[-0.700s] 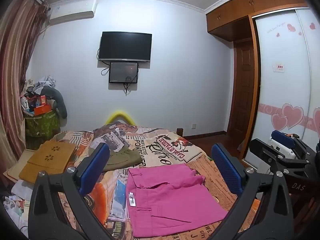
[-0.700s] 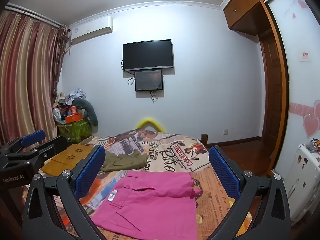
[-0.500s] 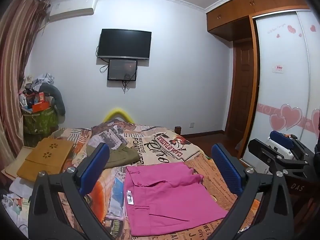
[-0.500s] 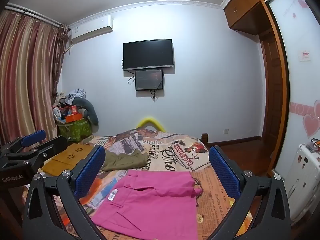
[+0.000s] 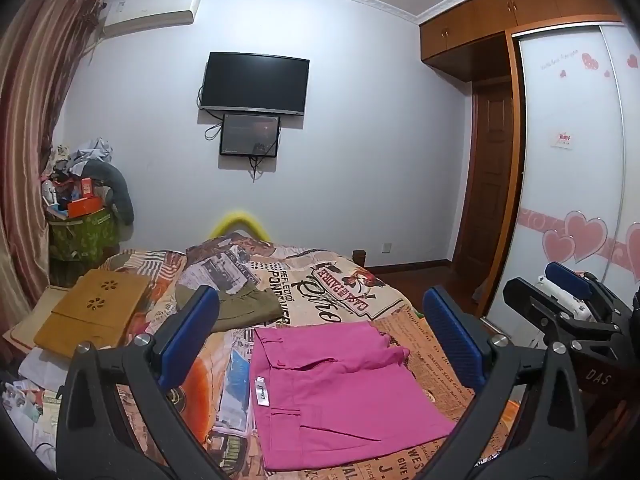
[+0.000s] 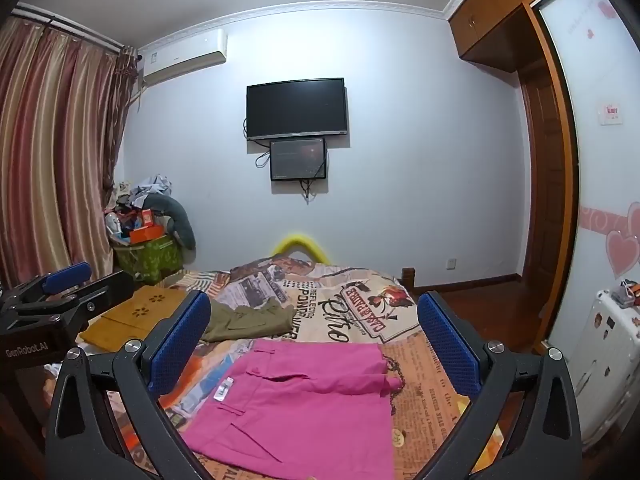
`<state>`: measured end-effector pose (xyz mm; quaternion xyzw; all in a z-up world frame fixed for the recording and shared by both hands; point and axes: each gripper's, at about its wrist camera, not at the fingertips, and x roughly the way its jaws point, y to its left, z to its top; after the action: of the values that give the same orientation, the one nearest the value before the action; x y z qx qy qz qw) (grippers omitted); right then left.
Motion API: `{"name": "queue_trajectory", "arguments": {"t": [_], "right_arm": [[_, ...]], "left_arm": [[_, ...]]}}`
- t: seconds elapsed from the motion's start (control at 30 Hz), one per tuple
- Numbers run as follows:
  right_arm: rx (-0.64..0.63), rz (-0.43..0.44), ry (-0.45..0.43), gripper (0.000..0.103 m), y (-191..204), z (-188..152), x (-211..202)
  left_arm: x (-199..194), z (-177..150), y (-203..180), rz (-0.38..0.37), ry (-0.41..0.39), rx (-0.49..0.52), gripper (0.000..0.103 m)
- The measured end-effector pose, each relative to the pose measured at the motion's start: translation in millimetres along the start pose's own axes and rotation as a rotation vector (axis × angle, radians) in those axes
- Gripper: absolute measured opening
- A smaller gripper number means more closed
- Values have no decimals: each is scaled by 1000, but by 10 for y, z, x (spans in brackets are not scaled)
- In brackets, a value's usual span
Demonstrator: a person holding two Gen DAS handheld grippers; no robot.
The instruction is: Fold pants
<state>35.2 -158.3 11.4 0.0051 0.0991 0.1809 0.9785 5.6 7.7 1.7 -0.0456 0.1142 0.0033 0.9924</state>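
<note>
Both grippers raised over the bed, jaws wide, nothing held
We see the left gripper (image 5: 320,334) and right gripper (image 6: 314,336) side by side, tipped slightly downward; the pink pants (image 5: 336,392), folded into a compact rectangle, lie flat on the printed bedspread (image 5: 340,292) beneath them, olive garment (image 5: 244,310) just beyond

The right gripper (image 6: 314,340), black-framed with blue ribbed pads, is hovering with its jaws spread wide and nothing between them. Below it, folded bright pink cotton pants (image 6: 300,404) are lying flat on a bed with a newspaper-print cover (image 6: 360,304), a white label showing at the waistband. A folded olive-green garment (image 6: 250,322) is resting just beyond. The left gripper (image 6: 60,284) is reaching in at the left edge.
</note>
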Motion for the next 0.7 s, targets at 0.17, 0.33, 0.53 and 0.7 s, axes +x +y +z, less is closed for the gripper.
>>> {"name": "queue_trajectory", "arguments": {"t": [0.17, 0.33, 0.53, 0.7], "right_arm": [[-1, 0, -1, 103, 0, -20, 35], [0, 0, 0, 103, 1, -18, 30], [-2, -2, -1, 103, 15, -10, 27], [-3, -2, -3, 103, 13, -20, 30]], "left_arm": [[-2, -28, 2, -6, 2, -4, 103], [7, -59, 5, -3, 1, -5, 103], [3, -56, 9, -2, 3, -12, 103], [-2, -55, 13, -1, 3, -12, 103]]}}
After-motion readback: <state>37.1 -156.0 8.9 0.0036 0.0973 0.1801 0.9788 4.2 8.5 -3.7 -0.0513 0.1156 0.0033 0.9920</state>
